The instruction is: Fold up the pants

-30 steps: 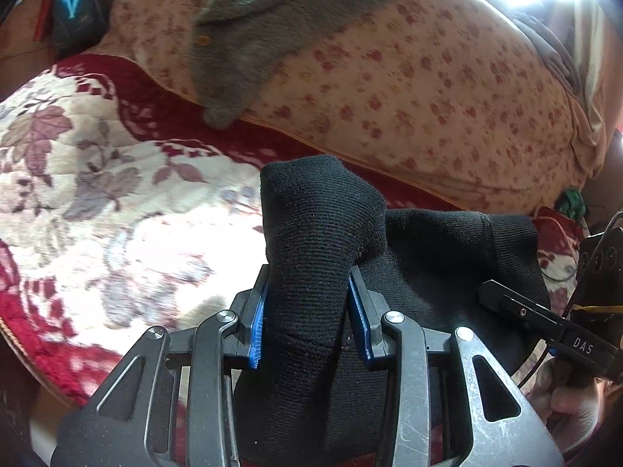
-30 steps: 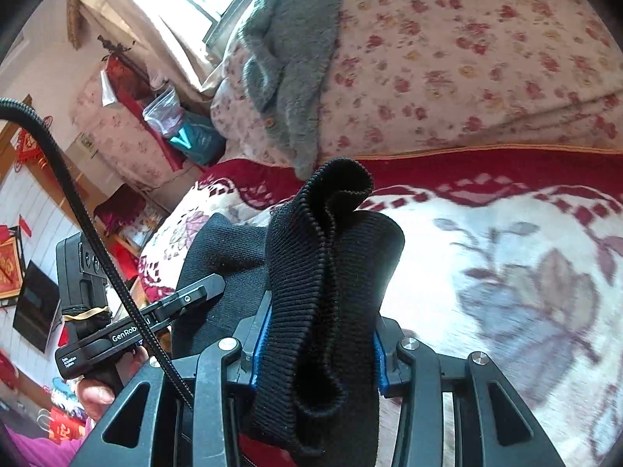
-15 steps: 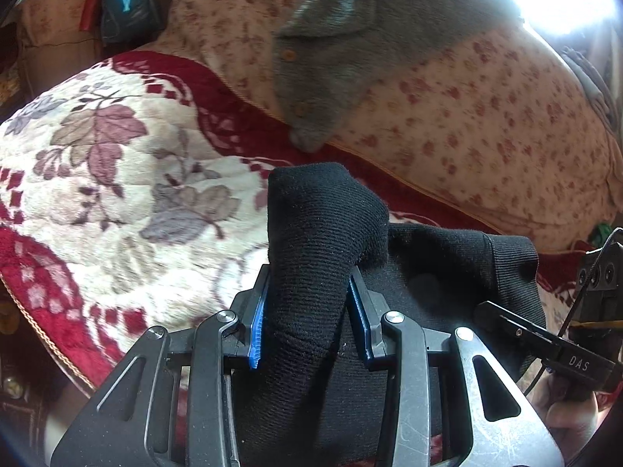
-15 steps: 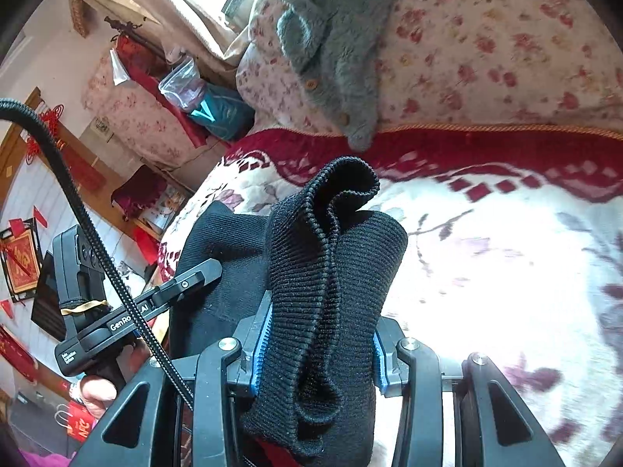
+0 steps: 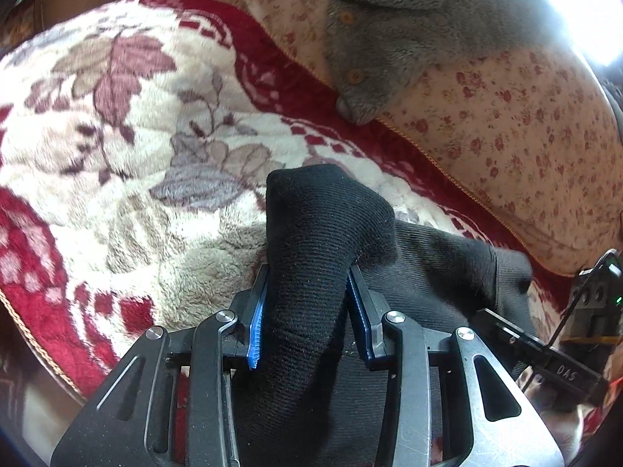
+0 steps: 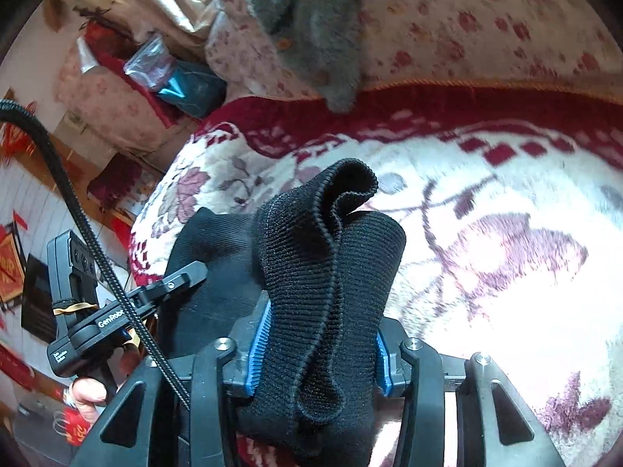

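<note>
Left wrist view has the left gripper [image 5: 307, 311] pointing forward and slightly down over the floral blanket [image 5: 128, 179], its blue pads pinched tight on a bunched fold of the black pants [image 5: 323, 241]. Off to the right you can just see the right gripper [image 5: 545, 354] in someone's hand, level with it.

In the right wrist view the right gripper [image 6: 319, 346] is clamped on the ribbed waistband end of the pants [image 6: 331, 257], with the left gripper [image 6: 117, 311] sitting at the left edge.

Compared with a second ago, both grippers have swung toward the left end of the bed: the grey fleece garment [image 5: 409, 31] slid from upper left to upper right in the left view, and way more of the leaf pattern shows now. The grip on the fabric looks unchanged.

The cloth pokes up past both sets of fingertips, and the rest of the pants hangs stretched between the two grippers, just above the blanket. The flowery quilt [image 5: 506, 116] sits behind.
</note>
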